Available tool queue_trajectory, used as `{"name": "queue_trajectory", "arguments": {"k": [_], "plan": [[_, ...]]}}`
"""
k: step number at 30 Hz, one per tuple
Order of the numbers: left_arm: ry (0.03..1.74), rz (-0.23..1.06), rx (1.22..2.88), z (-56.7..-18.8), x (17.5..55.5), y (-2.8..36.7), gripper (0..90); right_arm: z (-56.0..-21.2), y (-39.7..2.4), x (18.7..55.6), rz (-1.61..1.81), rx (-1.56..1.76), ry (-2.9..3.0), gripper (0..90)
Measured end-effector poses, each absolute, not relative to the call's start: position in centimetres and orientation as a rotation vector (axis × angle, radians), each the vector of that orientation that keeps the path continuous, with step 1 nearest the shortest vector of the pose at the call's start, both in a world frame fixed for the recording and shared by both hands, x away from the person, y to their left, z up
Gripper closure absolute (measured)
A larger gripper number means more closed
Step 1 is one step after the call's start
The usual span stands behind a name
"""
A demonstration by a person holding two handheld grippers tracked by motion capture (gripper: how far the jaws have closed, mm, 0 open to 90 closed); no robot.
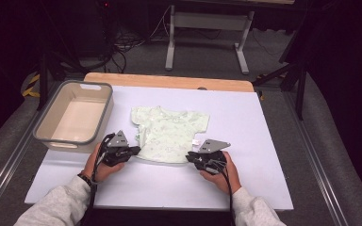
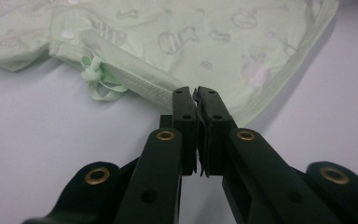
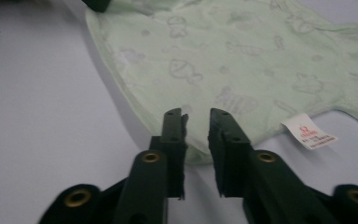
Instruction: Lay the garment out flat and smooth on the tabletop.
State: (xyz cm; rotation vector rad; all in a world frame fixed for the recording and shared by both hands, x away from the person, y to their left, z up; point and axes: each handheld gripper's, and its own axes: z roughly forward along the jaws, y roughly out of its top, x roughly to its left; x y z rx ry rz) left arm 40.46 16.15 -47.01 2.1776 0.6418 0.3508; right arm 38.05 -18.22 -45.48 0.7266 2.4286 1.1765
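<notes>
Flat on the desk (image 1: 169,188) lay the baby shirt (image 1: 169,132); left hand-held gripper (image 2: 196,100) was clamped on its hem; right hand-held gripper (image 3: 196,122) straddled the hem, jaws parted

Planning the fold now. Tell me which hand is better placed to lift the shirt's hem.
Left. The left tongs are shut at the shirt hem's edge, seemingly pinching it. The right tongs stand open over the hem with fabric between them, not yet gripping.
</notes>
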Motion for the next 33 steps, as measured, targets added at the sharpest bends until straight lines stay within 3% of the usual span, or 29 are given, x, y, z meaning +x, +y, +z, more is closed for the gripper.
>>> {"name": "queue_trajectory", "arguments": {"k": [2, 6, 10, 14, 33], "plan": [[0.638, 0.353, 2.185, -47.2, 40.3, 16.1, 85.6, -45.7, -17.7, 37.9, 1.207, 0.69, 2.453, 62.7], [0.629, 0.357, 2.21, -47.7, 40.2, 15.9, 83.7, -46.5, -17.2, 38.2, 1.17, 0.679, 2.497, 56.3], [0.641, 0.34, 2.199, -47.8, 40.4, 16.0, 83.3, -46.9, -16.8, 38.4, 1.124, 0.672, 2.521, 67.7], [0.629, 0.372, 2.206, -47.5, 40.3, 16.1, 86.7, -46.8, -16.8, 38.4, 1.125, 0.671, 2.53, 88.0], [0.634, 0.345, 2.143, -47.3, 38.3, 16.5, 86.3, -45.7, -17.9, 36.9, 1.147, 0.683, 2.503, 88.7]]}}
